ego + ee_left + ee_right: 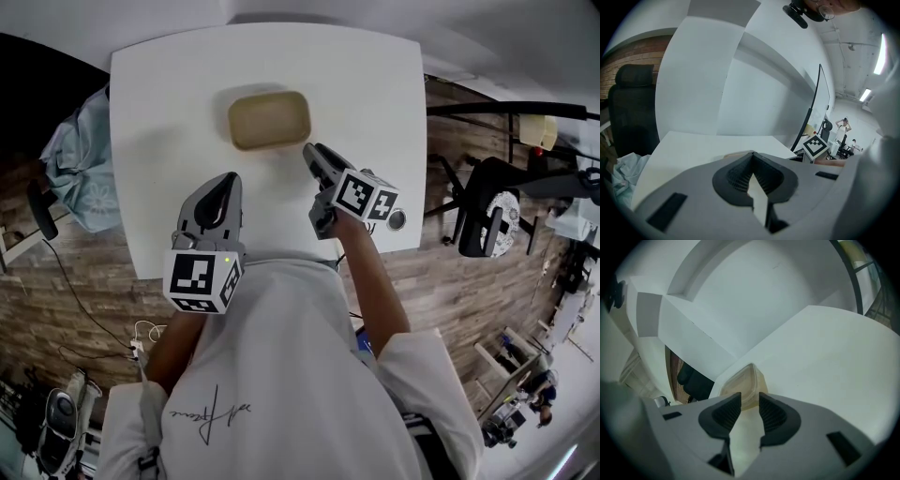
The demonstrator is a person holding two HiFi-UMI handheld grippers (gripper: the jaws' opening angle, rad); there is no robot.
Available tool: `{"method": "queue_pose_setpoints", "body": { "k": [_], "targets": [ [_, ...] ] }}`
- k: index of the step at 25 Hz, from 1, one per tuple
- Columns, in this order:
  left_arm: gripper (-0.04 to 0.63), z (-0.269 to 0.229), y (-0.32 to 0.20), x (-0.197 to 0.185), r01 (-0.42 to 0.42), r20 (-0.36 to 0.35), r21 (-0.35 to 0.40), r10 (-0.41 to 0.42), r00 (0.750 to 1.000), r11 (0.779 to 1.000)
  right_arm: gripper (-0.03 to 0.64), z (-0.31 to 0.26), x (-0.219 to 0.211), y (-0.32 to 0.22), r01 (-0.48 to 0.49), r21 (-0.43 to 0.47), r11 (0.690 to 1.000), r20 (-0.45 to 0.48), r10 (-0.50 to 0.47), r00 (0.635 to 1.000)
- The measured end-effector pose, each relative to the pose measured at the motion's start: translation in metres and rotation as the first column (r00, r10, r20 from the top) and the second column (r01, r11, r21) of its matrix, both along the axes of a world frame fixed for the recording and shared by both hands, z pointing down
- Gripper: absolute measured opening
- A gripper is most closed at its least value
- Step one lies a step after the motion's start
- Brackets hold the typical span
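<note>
Head view: we hold the right gripper [313, 155] just behind the beige container [270, 119] on the white table [159, 141]; the left gripper [225, 183] sits farther back.
Left gripper view: jaws pressed together, empty.
Right gripper view: jaws parted, container just past the tips.

Beige container [269, 120], white table [169, 141], seemingly pale-blue cloth [82, 159]

Left gripper [752, 157], jaws apparently together
</note>
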State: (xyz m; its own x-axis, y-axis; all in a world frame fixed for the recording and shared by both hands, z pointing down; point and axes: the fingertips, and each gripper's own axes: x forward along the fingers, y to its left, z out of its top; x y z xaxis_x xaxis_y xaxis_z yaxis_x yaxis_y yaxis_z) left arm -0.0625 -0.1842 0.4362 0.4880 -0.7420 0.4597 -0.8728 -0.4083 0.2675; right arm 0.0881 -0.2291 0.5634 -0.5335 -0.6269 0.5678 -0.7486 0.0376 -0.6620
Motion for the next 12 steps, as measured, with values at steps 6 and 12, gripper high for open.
{"method": "queue_pose_setpoints", "body": {
  "k": [6, 12],
  "targets": [
    [0.008, 0.002, -0.001, -0.001, 0.004, 0.000, -0.007, -0.004, 1.000, 1.000, 0.130, 0.005, -0.002, -0.001, -0.018, -0.030, 0.999, 0.049, 0.019, 0.999],
    [0.008, 0.005, -0.002, -0.002, 0.002, 0.004, -0.014, -0.002, 1.000, 1.000, 0.132, 0.013, -0.002, -0.002, -0.052, -0.062, 0.997, 0.133, 0.060, 0.989]
  ]
}}
